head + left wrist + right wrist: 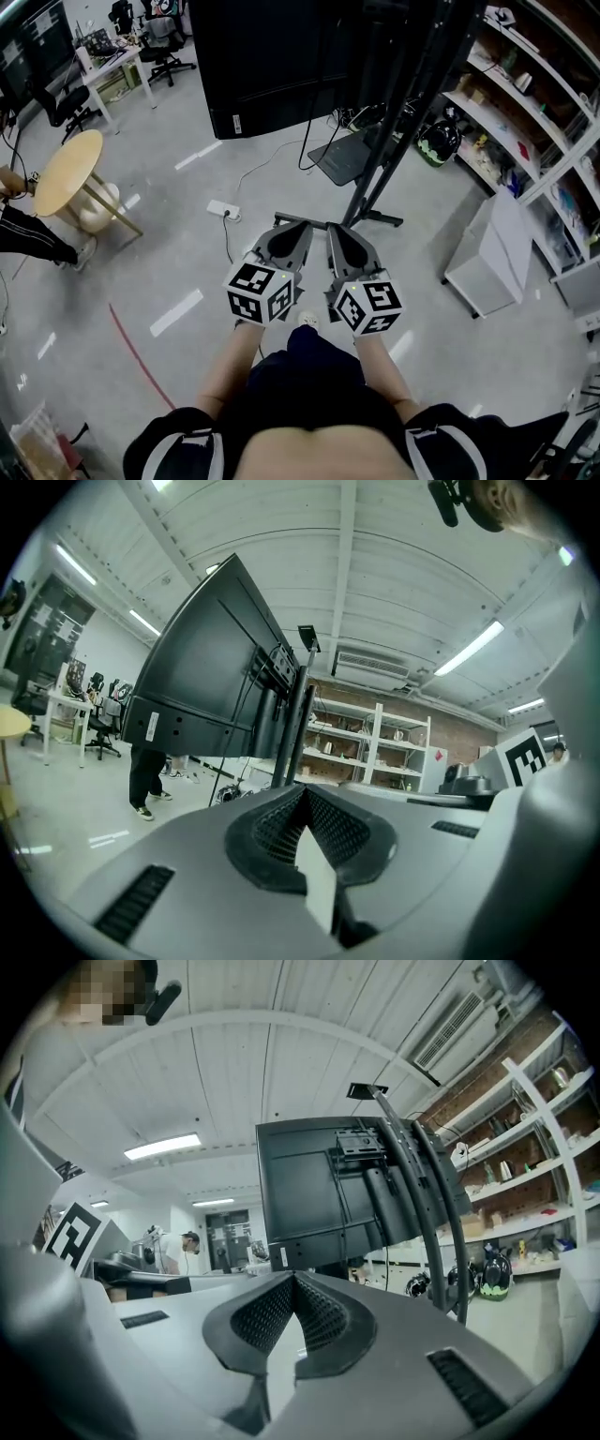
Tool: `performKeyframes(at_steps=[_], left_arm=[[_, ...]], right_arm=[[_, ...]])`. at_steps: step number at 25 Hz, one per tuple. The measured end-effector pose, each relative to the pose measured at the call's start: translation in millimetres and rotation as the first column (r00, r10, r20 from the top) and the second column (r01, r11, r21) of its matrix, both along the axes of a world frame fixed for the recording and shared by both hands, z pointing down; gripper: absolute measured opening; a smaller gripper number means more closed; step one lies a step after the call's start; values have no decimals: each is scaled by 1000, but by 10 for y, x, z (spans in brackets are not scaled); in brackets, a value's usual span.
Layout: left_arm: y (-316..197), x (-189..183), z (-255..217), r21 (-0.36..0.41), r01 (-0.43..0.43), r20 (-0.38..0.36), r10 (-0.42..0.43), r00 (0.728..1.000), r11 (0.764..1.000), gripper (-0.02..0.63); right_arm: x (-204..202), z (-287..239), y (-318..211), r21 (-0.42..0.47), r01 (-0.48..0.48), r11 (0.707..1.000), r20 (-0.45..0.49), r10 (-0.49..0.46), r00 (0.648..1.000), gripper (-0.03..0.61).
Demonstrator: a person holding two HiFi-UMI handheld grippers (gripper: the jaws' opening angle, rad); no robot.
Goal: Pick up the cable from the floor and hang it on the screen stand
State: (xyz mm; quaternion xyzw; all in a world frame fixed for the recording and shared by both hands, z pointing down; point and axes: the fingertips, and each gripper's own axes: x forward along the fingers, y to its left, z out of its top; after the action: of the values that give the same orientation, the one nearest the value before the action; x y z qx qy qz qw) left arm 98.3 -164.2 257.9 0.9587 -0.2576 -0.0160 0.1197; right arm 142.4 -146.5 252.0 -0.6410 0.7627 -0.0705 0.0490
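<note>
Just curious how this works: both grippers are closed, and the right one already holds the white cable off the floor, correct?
Not quite. The left gripper and right gripper are closed, but the right holds nothing: the right gripper view shows its fingers together, empty. In the head view the white cable lies on the floor.

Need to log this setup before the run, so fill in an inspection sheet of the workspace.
Surface: grey floor, white tape marks, one red line.
Job's things: white cable lying on the floor; screen stand upright, holding a black screen.
Clutter: white power strip at the cable's end.
Grippers: left hand-held gripper and right hand-held gripper both shut, empty.
Cables: black cable drops from the screen.
Surroundings: round wooden table, shelves, white cabinet.
</note>
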Motion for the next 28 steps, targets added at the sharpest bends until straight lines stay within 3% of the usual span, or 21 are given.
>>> performKeyframes(at_steps=[9, 18, 28], left_arm=[[444, -226, 315, -53, -20, 41, 22, 999, 998, 3], [616, -139, 365, -59, -51, 48, 54, 997, 997, 3], [625, -160, 374, -70, -51, 36, 54, 998, 996, 3]], right_arm=[[-296, 162, 369, -12, -16, 1000, 5, 16, 1000, 21], [-159, 176, 552, -10, -60, 998, -6, 60, 998, 21], [-219, 196, 562, -17, -50, 999, -23, 49, 999, 21]])
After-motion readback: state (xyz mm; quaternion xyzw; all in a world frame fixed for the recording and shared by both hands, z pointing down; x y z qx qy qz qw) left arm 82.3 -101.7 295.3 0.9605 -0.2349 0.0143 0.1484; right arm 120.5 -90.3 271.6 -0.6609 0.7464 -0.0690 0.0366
